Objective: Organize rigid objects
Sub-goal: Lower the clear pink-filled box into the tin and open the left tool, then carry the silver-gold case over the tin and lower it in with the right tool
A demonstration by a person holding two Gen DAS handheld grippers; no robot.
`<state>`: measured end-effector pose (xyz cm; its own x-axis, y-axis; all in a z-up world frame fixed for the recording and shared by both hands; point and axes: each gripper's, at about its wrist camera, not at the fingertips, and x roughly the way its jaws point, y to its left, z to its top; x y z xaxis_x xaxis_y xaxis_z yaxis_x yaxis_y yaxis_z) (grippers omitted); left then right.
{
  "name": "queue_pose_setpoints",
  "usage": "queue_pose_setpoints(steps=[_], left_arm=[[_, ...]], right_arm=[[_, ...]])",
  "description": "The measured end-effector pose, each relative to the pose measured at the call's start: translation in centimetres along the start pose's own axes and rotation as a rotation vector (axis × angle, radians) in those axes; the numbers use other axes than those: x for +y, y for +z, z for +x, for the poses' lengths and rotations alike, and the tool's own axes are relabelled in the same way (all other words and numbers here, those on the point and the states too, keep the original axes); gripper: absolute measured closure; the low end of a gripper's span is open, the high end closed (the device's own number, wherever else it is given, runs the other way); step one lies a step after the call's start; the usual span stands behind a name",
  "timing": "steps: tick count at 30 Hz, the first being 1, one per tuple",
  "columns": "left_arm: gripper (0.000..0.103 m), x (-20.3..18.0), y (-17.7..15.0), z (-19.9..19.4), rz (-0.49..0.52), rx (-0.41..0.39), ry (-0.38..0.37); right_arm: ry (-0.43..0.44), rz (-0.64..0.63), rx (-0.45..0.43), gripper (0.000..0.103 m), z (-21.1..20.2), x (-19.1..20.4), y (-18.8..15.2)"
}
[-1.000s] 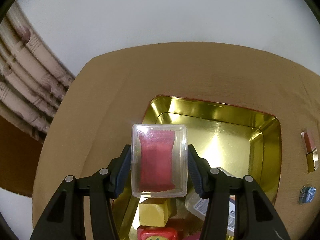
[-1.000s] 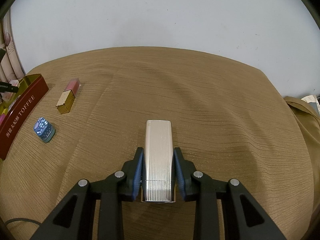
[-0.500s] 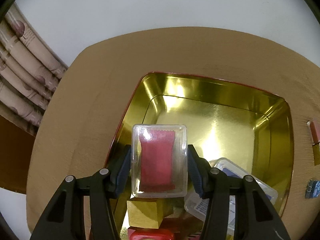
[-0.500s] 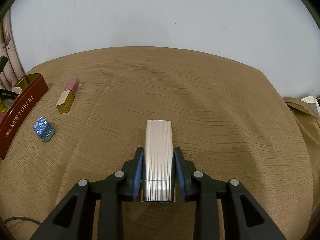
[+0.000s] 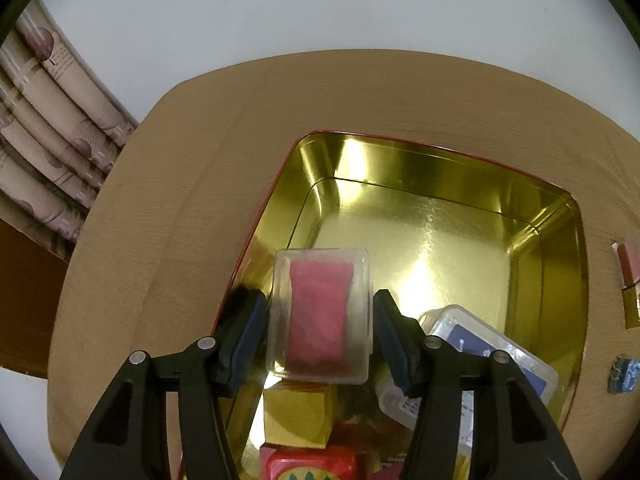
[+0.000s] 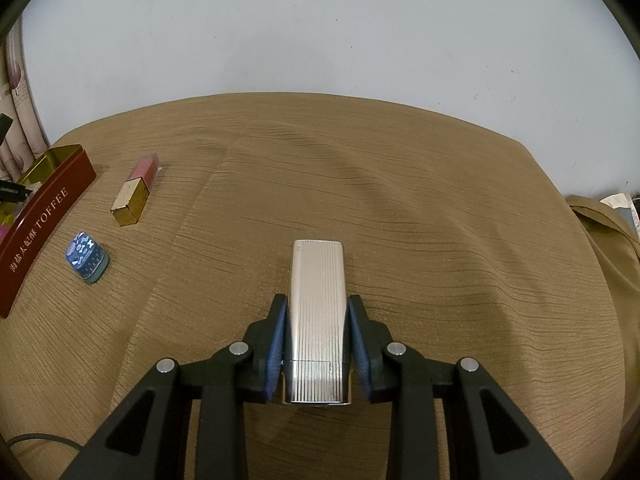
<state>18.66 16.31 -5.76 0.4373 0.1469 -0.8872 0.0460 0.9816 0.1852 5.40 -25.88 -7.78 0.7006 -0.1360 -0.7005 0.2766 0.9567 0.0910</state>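
Left wrist: my left gripper (image 5: 320,328) hangs over the gold tin (image 5: 568,280), jaws opening, the clear case (image 5: 320,316) with its red packet between them and slipping free. Best let it drop flat onto bare floor just ahead — not onto the pile below, half hidden behind my fingers.

Right wrist: my right gripper (image 6: 316,344) pinches the ribbed silver case (image 6: 317,312) above the cloth (image 6: 440,240). The tin sits far left, cut off.

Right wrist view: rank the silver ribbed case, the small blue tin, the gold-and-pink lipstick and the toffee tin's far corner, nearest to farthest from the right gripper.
1. Silver ribbed case, between the right gripper's pads.
2. Small blue tin, on the cloth to the left.
3. Gold-and-pink lipstick, left, farther back.
4. Toffee tin's far corner, at the left edge.
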Motion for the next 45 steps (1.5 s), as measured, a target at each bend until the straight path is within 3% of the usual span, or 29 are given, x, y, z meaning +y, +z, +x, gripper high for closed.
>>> queue_pose_setpoints(steps=[3, 9, 20, 28, 36, 38, 41, 45], left_arm=[[0.046, 0.4, -0.2, -0.7, -0.020, 0.000, -0.025], [0.039, 1.7, -2.4, -4.8, -0.049, -0.085, -0.041], [0.031, 4.2, -8.6, -11.5, -0.052, -0.239, 0.045], [0.027, 7.3, -10.9, -10.9, -0.182, -0.220, 0.030], [0.023, 8.8, -11.4, -10.9, -0.212, -0.249, 0.094], [0.022, 9.0, -11.2, -11.0, -0.214, -0.258, 0.121], [0.021, 9.6, -11.2, -10.8, -0.245, -0.244, 0.101], [0.021, 10.3, -11.2, -10.7, -0.273, -0.241, 0.115]], right_arm=[[-0.001, -0.001, 0.000, 0.073, 0.0, 0.0, 0.0], [-0.005, -0.008, 0.000, 0.073, 0.0, 0.0, 0.0], [-0.005, -0.009, 0.000, 0.073, 0.0, 0.1, 0.0], [-0.027, -0.025, 0.003, 0.073, 0.1, 0.8, 0.0], [-0.083, 0.000, 0.026, 0.074, -0.3, 1.5, 0.1], [-0.077, 0.016, 0.032, 0.074, -0.4, 1.7, 0.3], [-0.066, 0.018, 0.026, 0.074, -1.1, 2.5, 0.7], [-0.002, 0.004, -0.006, 0.074, -2.9, 4.6, 2.0]])
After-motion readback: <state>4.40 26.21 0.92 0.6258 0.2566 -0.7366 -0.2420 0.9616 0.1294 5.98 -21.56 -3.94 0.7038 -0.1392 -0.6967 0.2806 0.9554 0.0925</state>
